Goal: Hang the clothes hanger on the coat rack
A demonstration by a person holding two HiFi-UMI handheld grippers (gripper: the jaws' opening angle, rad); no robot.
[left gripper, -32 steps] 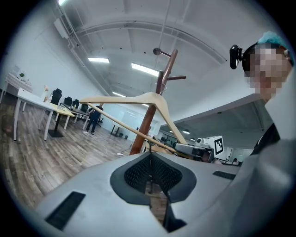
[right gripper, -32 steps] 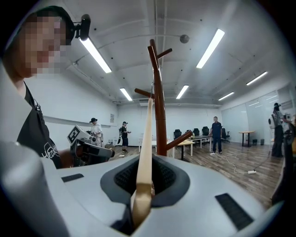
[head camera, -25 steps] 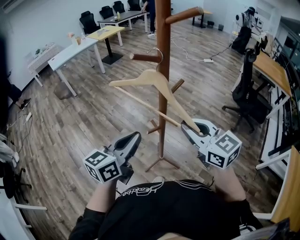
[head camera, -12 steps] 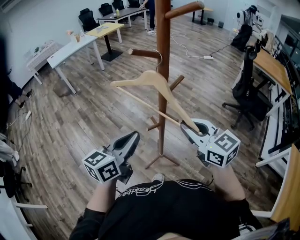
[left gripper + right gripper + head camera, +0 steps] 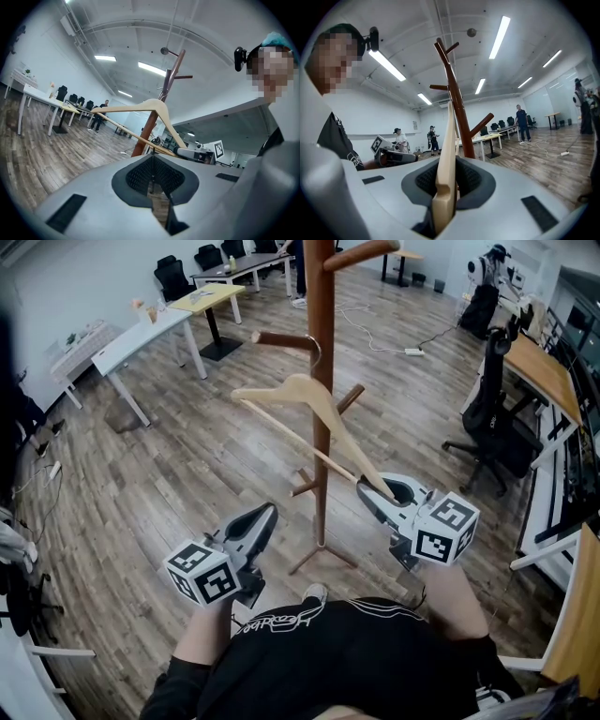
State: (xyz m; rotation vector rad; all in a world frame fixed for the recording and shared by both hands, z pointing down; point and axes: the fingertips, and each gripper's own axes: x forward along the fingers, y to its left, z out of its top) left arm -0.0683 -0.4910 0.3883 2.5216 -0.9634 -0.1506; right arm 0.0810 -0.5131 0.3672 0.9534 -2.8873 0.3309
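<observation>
My right tongs [image 5: 373, 495] are clamped on the near tip of one arm of the light wooden clothes hanger [image 5: 302, 390]. I hold it by the tip so the rest reaches fwd to the tall brown wooden coat rack [image 5: 322, 442]. The hanger is in the air, tilted, its thin metal hook [image 5: 318, 351] just beside the dark side peg [image 5: 281, 338], close to the pole; if it touches, I cannot tell. My left tongs [image 5: 265, 517] are closed w/ nothing inside, low & apart, I think not needed here.
</observation>
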